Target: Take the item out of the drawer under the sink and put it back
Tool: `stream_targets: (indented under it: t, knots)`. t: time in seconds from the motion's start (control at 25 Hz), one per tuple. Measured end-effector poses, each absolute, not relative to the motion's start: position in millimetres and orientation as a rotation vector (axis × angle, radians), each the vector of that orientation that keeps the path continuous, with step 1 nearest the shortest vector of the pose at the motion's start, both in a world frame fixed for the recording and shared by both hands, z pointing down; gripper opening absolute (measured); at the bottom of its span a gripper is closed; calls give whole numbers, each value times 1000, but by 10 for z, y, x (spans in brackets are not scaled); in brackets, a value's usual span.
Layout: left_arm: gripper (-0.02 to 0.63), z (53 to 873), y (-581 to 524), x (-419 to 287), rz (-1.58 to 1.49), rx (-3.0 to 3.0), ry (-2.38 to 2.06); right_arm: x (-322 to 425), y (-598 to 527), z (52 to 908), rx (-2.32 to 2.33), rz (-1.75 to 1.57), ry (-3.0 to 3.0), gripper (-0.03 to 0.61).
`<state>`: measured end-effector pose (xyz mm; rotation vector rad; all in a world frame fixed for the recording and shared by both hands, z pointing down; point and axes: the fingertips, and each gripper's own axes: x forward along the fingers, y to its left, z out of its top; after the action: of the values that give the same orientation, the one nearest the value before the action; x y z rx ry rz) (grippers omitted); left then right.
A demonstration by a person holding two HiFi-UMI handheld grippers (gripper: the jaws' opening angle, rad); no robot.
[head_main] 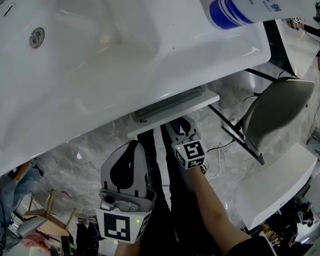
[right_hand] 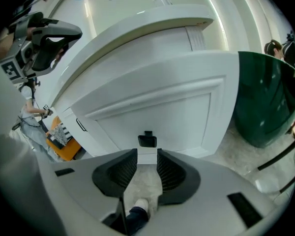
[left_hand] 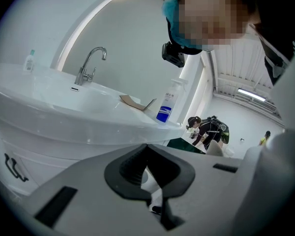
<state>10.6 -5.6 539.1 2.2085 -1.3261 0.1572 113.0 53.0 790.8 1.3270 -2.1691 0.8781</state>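
Bright, even indoor light came from overhead; a ceiling strip light (left_hand: 251,95) glowed in the left gripper view. Soft glare streaked the glossy white sink (head_main: 149,73). Both gripper views bulged fisheye-style, with dark corners and slightly soft close-up foregrounds.

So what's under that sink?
A white drawer front with a small dark handle. The right gripper, jaws apart and empty, points at it. Whatever lies inside the drawer is covered by that front.
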Motion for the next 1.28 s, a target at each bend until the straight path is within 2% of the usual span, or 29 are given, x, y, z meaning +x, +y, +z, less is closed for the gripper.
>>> stream_targets:
  t: [0.04, 0.12, 0.2, 0.8, 1.28]
  knots:
    - [3, 5367, -49, 123, 155, 2214, -1322, 1151, 552, 7846, 1326, 869, -2173, 122]
    - [3, 5315, -27, 154, 156, 2229, -1312, 1179, 574, 7689, 1331, 860, -2186, 40]
    - [3, 5255, -1, 173, 163, 2243, -1305, 1182, 574, 7501, 1332, 857, -2213, 20]
    - [3, 4672, -34, 137, 174, 2354, -1359, 1251, 308, 6150, 1414, 736, -2342, 18]
    - [3, 3981, 7, -94, 114, 2390, -1385, 981, 84, 5071, 1448, 625, -2463, 18]
